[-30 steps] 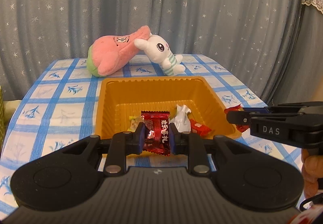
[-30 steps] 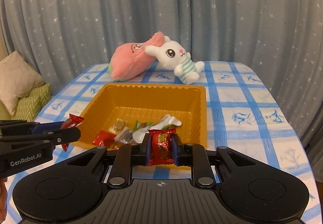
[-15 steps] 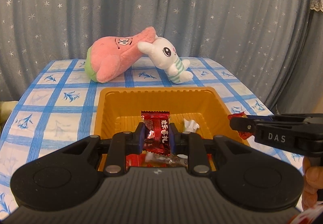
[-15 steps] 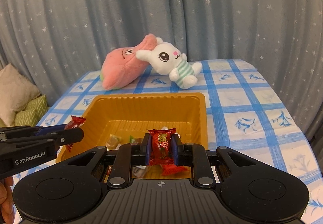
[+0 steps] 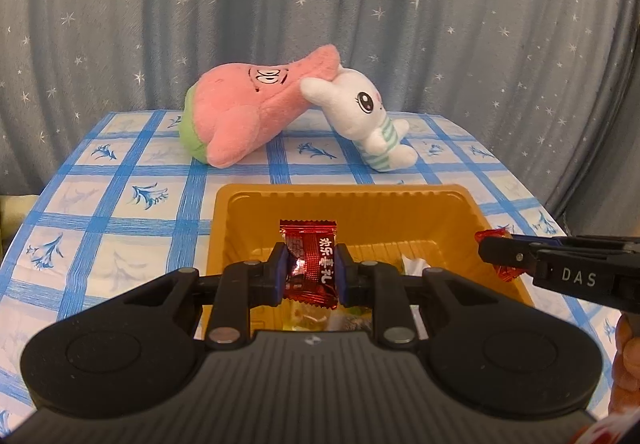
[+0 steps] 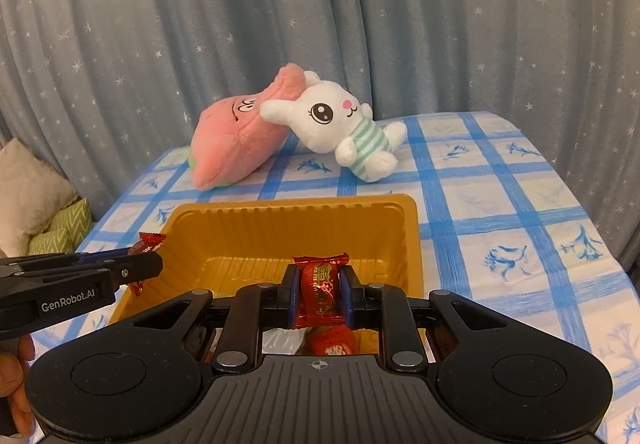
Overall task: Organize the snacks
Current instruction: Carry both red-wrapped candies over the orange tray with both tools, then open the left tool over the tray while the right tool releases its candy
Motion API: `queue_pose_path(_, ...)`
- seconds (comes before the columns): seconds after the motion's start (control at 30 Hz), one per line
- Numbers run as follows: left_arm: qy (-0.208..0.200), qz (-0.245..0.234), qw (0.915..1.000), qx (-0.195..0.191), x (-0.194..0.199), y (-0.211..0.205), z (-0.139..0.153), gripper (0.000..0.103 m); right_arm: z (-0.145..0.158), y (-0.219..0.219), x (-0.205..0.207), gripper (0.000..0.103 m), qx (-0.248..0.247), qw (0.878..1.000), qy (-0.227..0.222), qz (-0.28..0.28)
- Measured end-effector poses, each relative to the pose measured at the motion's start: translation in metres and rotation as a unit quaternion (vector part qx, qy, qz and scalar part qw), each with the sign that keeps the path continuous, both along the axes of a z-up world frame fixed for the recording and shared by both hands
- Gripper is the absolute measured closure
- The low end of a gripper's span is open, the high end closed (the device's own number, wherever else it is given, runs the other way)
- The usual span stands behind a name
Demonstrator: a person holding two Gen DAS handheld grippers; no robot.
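An orange tray (image 5: 344, 193) (image 6: 296, 204) sits on the checked tablecloth and holds several wrapped snacks, mostly hidden under my grippers. My left gripper (image 5: 310, 270) is shut on a dark red candy (image 5: 310, 260) above the tray's near left part. My right gripper (image 6: 320, 294) is shut on a red candy (image 6: 321, 284) above the tray's near right part. Each gripper shows in the other's view: the right one (image 5: 490, 250) at the tray's right rim, the left one (image 6: 154, 262) at its left rim.
A pink plush (image 5: 248, 116) (image 6: 236, 140) and a white rabbit plush (image 5: 360, 116) (image 6: 340, 124) lie behind the tray. A starred grey curtain hangs at the back. Cushions (image 6: 36, 200) sit beyond the table's left edge.
Both grippers have moved forward over the tray, each still holding its candy. The loose snacks in the tray have slipped under the gripper bodies and out of sight.
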State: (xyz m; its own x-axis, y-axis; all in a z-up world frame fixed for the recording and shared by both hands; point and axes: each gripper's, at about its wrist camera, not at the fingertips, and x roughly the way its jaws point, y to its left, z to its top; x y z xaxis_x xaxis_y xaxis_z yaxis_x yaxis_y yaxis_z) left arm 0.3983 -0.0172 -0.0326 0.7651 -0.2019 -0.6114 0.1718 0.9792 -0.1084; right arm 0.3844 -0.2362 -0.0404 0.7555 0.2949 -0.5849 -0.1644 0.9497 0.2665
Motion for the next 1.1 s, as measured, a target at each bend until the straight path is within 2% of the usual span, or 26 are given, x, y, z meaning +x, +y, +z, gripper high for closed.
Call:
queue_pose_path(0.57,0.019,0.001,0.9998,0.01,0.026,-0.003,-0.025,0.081,-0.015,0.012,0.03,0.082,0.004,1.0,0.015,0.002)
queue_pose_path(1.03,0.017,-0.002,0.9998,0.006,0.027,-0.005,-0.026,0.081,-0.018,0.013,0.032,0.082,0.0,1.0,0.017,0.003)
queue_pose_path(1.1,0.017,-0.002,0.9998,0.004,0.028,-0.005,-0.025,0.074,-0.018,0.013,0.032,0.082,0.001,1.0,0.017,0.003)
